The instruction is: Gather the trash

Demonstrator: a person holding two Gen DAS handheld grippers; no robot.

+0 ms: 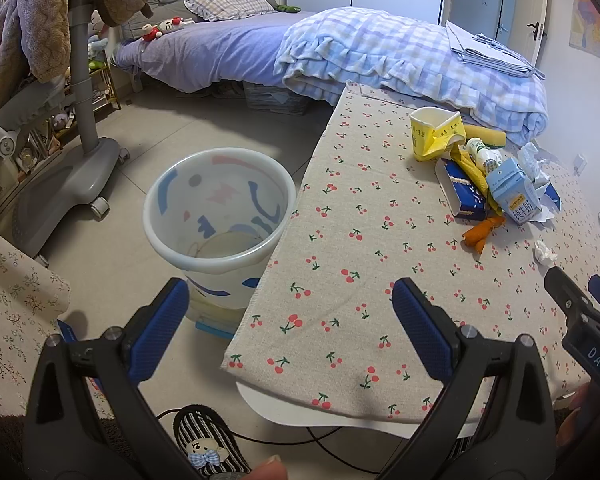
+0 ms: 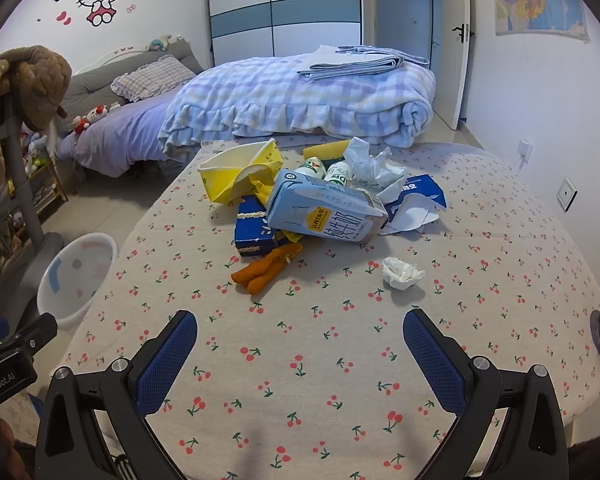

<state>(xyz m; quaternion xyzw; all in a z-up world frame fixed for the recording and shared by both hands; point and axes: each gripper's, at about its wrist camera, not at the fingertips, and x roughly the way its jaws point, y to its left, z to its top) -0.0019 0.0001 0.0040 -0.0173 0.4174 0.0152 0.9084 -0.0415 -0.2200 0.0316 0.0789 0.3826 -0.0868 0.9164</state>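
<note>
A pile of trash lies on the cherry-print tablecloth [image 2: 320, 360]: a light blue milk carton [image 2: 324, 212], a crushed yellow paper cup [image 2: 236, 176], a dark blue box [image 2: 256, 224], two small bottles [image 2: 324, 170], crumpled white paper [image 2: 370, 164], an orange peel [image 2: 266, 268] and a small tissue wad [image 2: 402, 274]. The patterned white bin [image 1: 218, 216] stands on the floor beside the table's left edge. My left gripper [image 1: 290, 320] is open and empty over that edge. My right gripper [image 2: 300, 344] is open and empty, short of the pile.
A bed [image 2: 300, 96] with a checked quilt lies beyond the table. A grey wheeled stand [image 1: 80, 148] draped with a brown blanket is left of the bin. A slipper [image 1: 208, 444] and a cable lie on the floor under the table's near edge.
</note>
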